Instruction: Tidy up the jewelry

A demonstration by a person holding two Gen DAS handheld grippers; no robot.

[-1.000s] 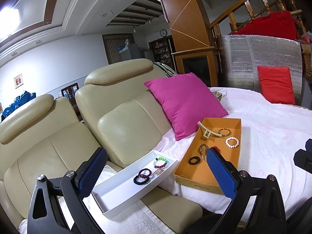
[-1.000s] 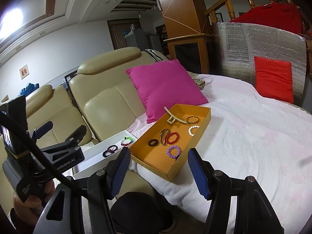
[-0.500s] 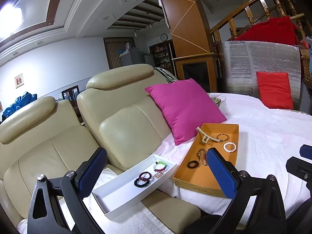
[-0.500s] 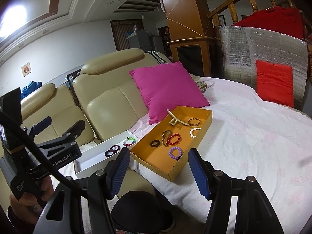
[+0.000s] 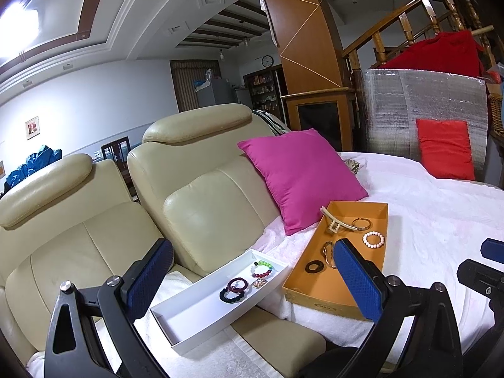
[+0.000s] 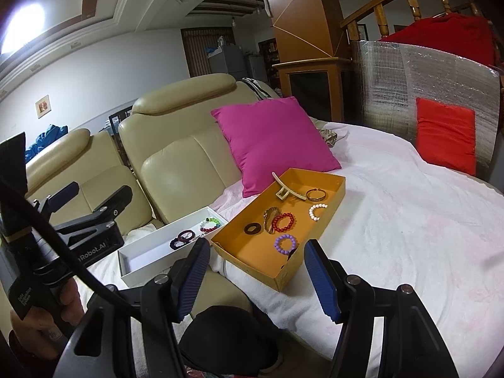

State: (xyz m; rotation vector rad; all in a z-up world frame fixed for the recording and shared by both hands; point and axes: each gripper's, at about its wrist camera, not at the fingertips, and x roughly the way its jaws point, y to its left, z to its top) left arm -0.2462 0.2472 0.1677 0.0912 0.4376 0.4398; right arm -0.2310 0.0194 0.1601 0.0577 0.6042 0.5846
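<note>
Currently both grippers are hovering short of the jewelry, neither carrying anything. The right gripper (image 6: pixel 256 278) is standing with its blue pads apart and empty, aimed at the near end of the orange tray (image 6: pixel 335 180). The left gripper (image 5: pixel 252 278) is likewise spread wide with nothing between its pads, pointing toward the white tray (image 5: pixel 167 313).

Jewelry is lying in two places. The orange tray, resting on the white bed cover (image 6: pixel 409 220), is holding a beige hair claw (image 6: pixel 285 189), a gold bangle (image 6: pixel 316 194), a white bead bracelet (image 6: pixel 316 211), a red bead bracelet (image 6: pixel 284 222), a purple bead bracelet (image 6: pixel 285 243) and a black ring (image 6: pixel 252 228). The white tray, sitting to its left on the sofa seat, is already holding a few bracelets at its far end (image 5: pixel 244 283).

Judgement: sorting is partly done and a fresh pick is being lined up. The purple bead bracelet is lying nearest the right gripper, so the next move likely calls for lowering over it, closing on the beads, then carrying it left into the white tray.
</note>
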